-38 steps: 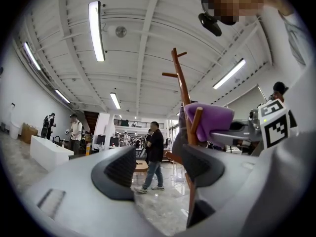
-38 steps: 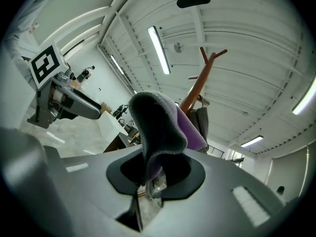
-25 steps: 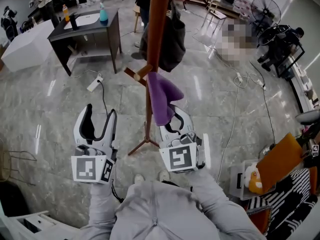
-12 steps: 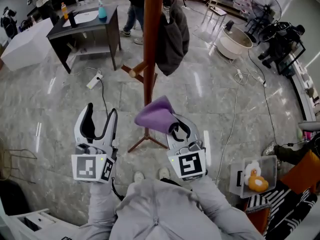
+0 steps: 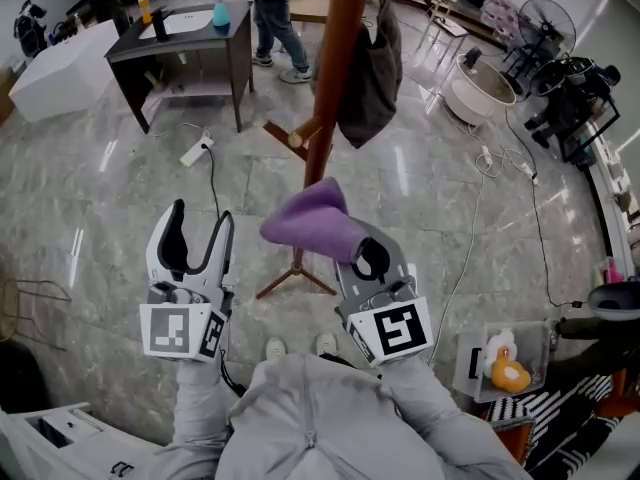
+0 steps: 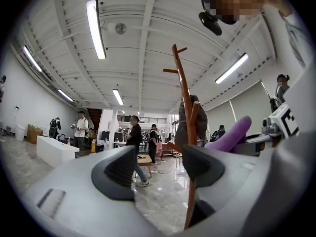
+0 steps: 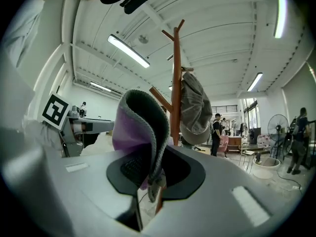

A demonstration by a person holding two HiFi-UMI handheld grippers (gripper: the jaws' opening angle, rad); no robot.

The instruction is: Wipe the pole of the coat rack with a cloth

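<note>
The brown wooden coat rack pole point(image 5: 333, 58) rises through the middle of the head view, with a dark grey coat point(image 5: 372, 73) hanging on its right side. My right gripper point(image 5: 364, 259) is shut on a purple cloth point(image 5: 308, 222) that sticks up and to the left, just in front of the pole's lower part; whether it touches the pole I cannot tell. In the right gripper view the cloth point(image 7: 136, 132) stands folded between the jaws, left of the pole point(image 7: 176, 98). My left gripper point(image 5: 196, 230) is open and empty, left of the pole point(image 6: 185, 102).
The rack's tripod feet point(image 5: 296, 274) spread on the marble floor just ahead of me. A dark desk point(image 5: 185, 43) stands at the back left with a person point(image 5: 272, 8) beside it. A power strip and cable point(image 5: 198, 151) lie on the floor; a fan point(image 5: 541, 20) and equipment sit far right.
The right gripper has drawn the cloth back from the pole and tilted it, so the cloth no longer hangs against the pole. The left gripper has stayed put.
</note>
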